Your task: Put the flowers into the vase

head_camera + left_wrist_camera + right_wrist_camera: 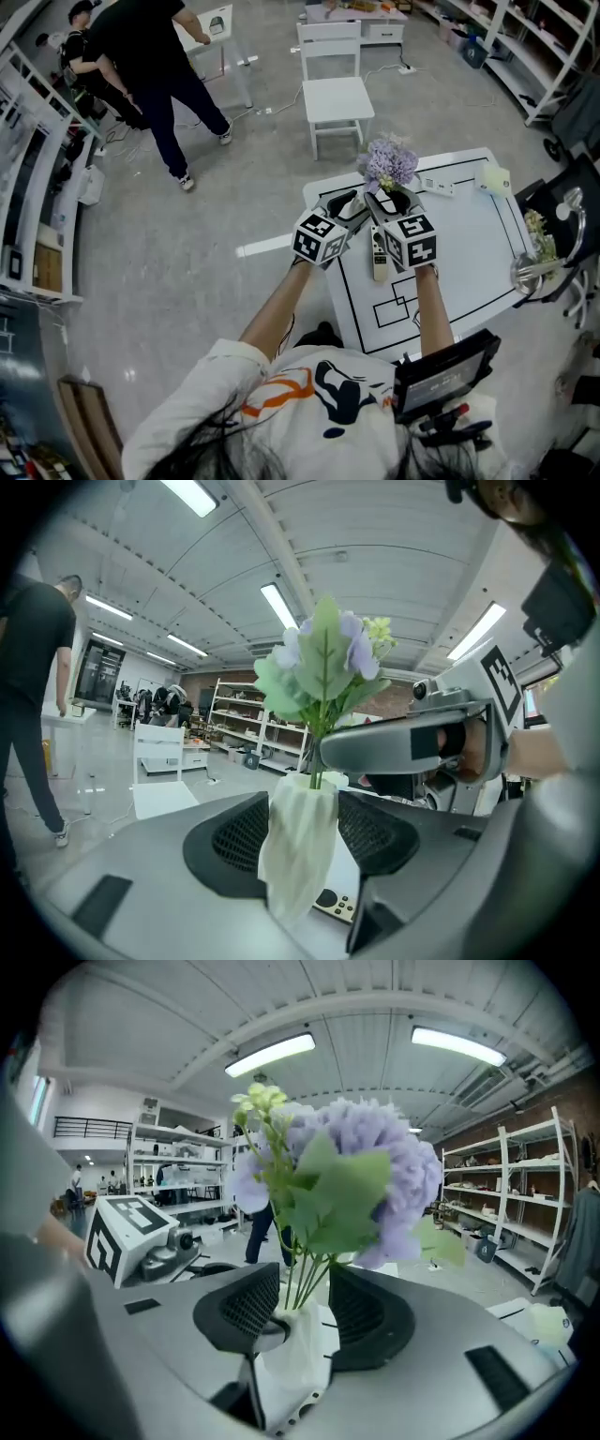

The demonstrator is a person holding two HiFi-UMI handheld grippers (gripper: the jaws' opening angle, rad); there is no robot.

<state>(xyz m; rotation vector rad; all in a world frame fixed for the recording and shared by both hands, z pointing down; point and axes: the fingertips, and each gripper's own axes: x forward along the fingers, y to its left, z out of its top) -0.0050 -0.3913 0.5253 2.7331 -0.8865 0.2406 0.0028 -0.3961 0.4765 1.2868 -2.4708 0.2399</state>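
A bunch of purple flowers (389,163) with green leaves stands in a white ribbed vase (298,850) near the far edge of the white table (469,253). In the right gripper view the green stems (302,1283) run down into the vase mouth (286,1324). My left gripper (354,202) holds the vase, with a pad against each of its sides. From the right, my right gripper (382,200) stands open around the stems, with a gap on both sides. In the head view both grippers hide most of the vase.
A remote control (379,258) lies on the table under my hands. A white power strip (437,187) and a pale cup (494,180) lie at the far right. A white chair (336,94) stands beyond the table. A person in dark clothes (155,56) stands far left.
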